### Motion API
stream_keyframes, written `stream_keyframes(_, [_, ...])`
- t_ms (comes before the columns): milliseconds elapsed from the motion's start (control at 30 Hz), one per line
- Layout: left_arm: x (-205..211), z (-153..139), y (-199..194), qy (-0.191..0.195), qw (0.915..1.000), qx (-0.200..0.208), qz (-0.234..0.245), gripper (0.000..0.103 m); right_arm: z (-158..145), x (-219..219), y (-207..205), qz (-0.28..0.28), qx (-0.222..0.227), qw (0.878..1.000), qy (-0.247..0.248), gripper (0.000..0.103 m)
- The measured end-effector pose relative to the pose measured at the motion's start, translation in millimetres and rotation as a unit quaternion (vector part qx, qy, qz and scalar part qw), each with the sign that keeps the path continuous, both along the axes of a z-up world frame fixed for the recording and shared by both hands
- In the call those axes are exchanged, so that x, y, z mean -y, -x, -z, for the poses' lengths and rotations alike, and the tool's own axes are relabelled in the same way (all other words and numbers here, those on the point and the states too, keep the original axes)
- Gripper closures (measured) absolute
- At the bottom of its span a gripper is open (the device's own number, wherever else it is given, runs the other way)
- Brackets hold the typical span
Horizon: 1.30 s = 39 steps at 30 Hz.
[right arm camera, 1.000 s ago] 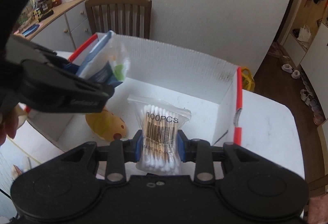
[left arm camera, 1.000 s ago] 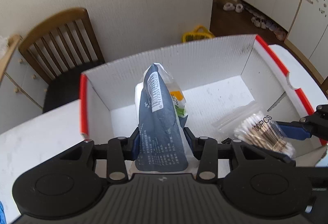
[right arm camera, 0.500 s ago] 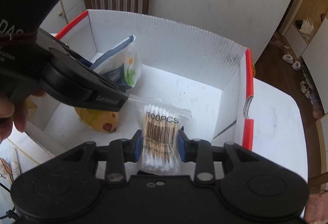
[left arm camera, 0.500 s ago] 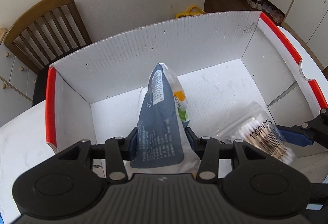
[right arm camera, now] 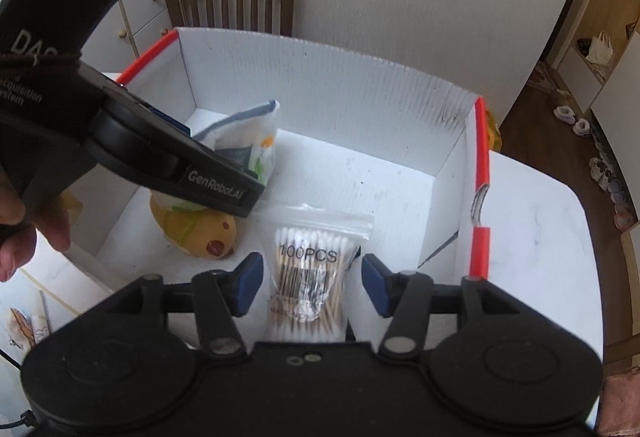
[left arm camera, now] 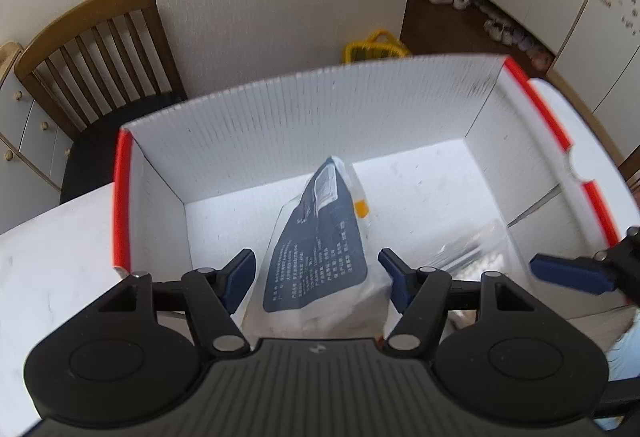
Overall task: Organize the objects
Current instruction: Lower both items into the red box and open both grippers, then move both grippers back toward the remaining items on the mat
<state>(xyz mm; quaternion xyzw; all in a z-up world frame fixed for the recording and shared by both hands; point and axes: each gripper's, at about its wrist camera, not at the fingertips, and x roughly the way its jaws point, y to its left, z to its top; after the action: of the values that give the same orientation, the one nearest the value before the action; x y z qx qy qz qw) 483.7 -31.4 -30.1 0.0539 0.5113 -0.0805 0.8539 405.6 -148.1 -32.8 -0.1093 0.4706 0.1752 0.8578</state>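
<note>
- My left gripper point(left arm camera: 316, 277) has its jaws spread wide — neither blue pad touches the navy-and-white pouch point(left arm camera: 320, 257) standing between them, so it has hold of nothing.
- That pouch sits inside the white corrugated box point(left arm camera: 304, 113), leaning toward 12 o'clock, its top pointing at the back wall.
- My right gripper point(right arm camera: 312, 285) is gaping too — clear gaps on both sides of the cotton swab bag point(right arm camera: 310, 277), which reads "100PCS" and lies on the box floor.
- From the right wrist view, a yellow plush toy point(right arm camera: 204, 233) lies at 10 o'clock of the swabs, just beside them, under the left gripper's body.
- The box has red edging point(right arm camera: 482, 161) along its right rim and rests on a white table point(right arm camera: 536, 237).
- At 11 o'clock beyond the box, a wooden chair point(left arm camera: 96, 53) stands against the wall.
</note>
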Motion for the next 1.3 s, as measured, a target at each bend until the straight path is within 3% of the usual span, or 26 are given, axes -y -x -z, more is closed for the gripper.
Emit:
stream_keyframes(200, [-5,-26,20,0.006,0.9996,0.027,0.007,0.036,-16,2,13,-0.001,0.018,1.0,-0.005,0.042])
stream_keyframes(733, [-18,-92,103,0.023,0.9963,0.08,0.022,0.036,-73,15,62,0.012,0.06,0.998,-0.032,0.04])
stream_keyframes(1300, [-26,-119,215,0.032,0.9907,0.124,0.045,0.031,-108,30,145,0.036,0.084,0.991,-0.095,0.033])
